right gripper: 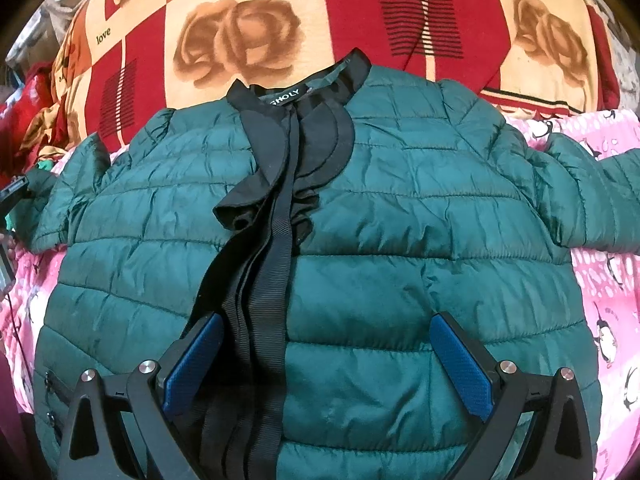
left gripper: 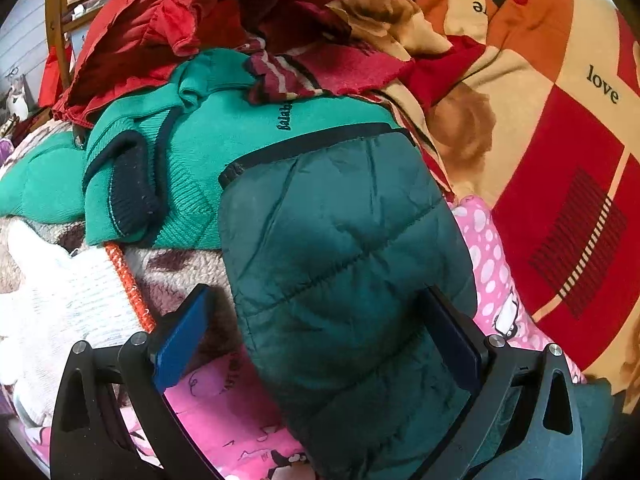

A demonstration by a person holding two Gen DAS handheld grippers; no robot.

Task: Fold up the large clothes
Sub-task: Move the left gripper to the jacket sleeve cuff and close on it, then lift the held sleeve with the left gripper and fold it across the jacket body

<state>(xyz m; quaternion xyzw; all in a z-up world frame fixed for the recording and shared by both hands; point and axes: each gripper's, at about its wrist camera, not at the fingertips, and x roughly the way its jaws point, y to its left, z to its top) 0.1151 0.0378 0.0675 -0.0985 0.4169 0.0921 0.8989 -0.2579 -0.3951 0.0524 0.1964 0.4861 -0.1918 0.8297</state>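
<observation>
Teal quilted sleeve (left gripper: 340, 248) runs between my left gripper (left gripper: 320, 344), jaws wide, nothing pinched; clothes pile (left gripper: 168, 152) sits just behind. Right view: jacket (right gripper: 380, 240) spread flat on pink sheet (right gripper: 608, 280), my right gripper (right gripper: 326, 360) wide over the hem. Slick padding could slip if I close shallow.

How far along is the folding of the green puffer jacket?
Done: the green puffer jacket lies flat, front up, on the pink sheet. In hand: the open left gripper straddles a sleeve; the right gripper is open over the body. Left: every fold.
</observation>
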